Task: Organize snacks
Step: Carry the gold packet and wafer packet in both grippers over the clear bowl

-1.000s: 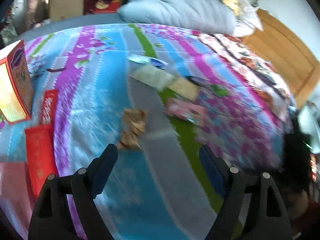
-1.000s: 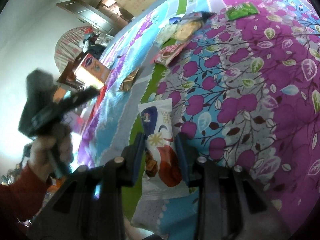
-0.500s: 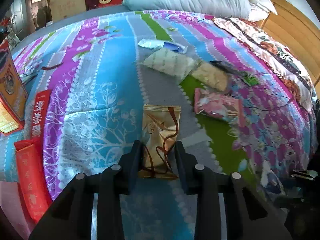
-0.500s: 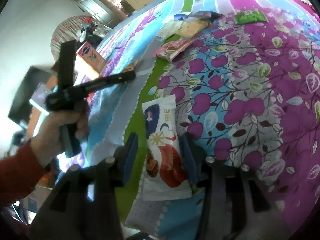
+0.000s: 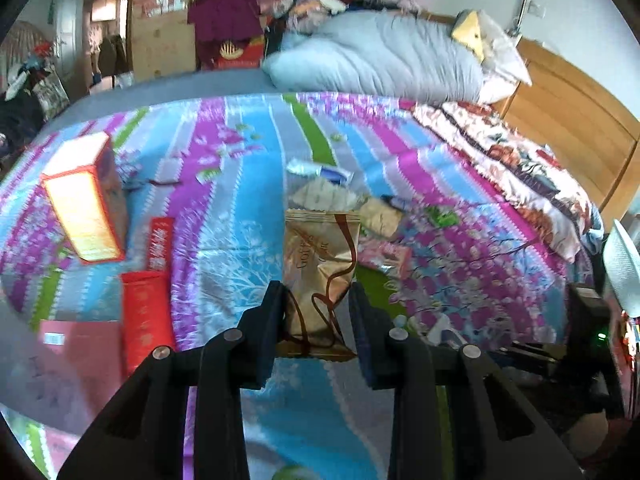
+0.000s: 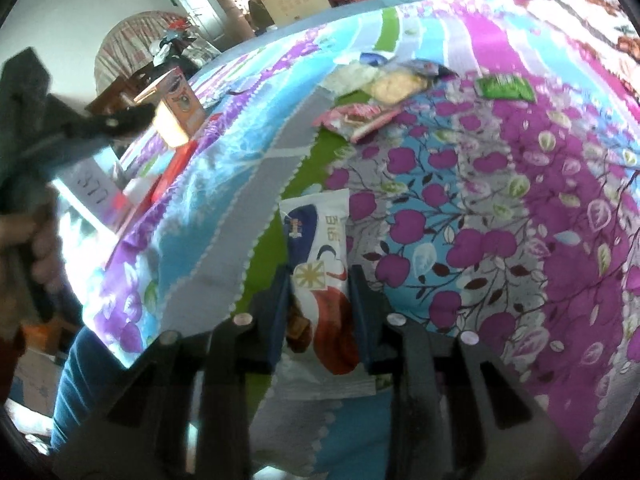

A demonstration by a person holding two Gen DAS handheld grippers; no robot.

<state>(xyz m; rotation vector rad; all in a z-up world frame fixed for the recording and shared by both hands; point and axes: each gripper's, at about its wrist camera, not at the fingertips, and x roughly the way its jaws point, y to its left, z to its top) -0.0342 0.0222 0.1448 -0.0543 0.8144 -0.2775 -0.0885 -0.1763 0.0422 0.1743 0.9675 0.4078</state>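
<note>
Left wrist view: the left gripper (image 5: 318,304) is clamped on the lower half of a gold snack packet (image 5: 318,264), which is lifted clear of the bedspread (image 5: 240,248) and sticks out forward past the fingertips. In the right wrist view the right gripper (image 6: 318,300) has just been closing, and its jaws are now pinched on a white, blue and red snack packet (image 6: 320,264), again with most of the pack poking out ahead of the fingers.

Both packs are thin and crinkly, so the squeeze should probably be kept steady and the swing gentle, or a pack could slide out sideways. A grip nearer the middle of the gold pack would likely flop less.

Containers: an orange carton (image 5: 86,204) stands upright, well off to the left of the left fingers, with flat red boxes (image 5: 146,316) lying nearer, just left of them. What's inside any of them can't be made out, no open side is shown. Ahead of the left fingertips a loose pile of packets (image 5: 340,204) is left on the bed, plus a pink packet (image 5: 384,256) just to the right.
</note>
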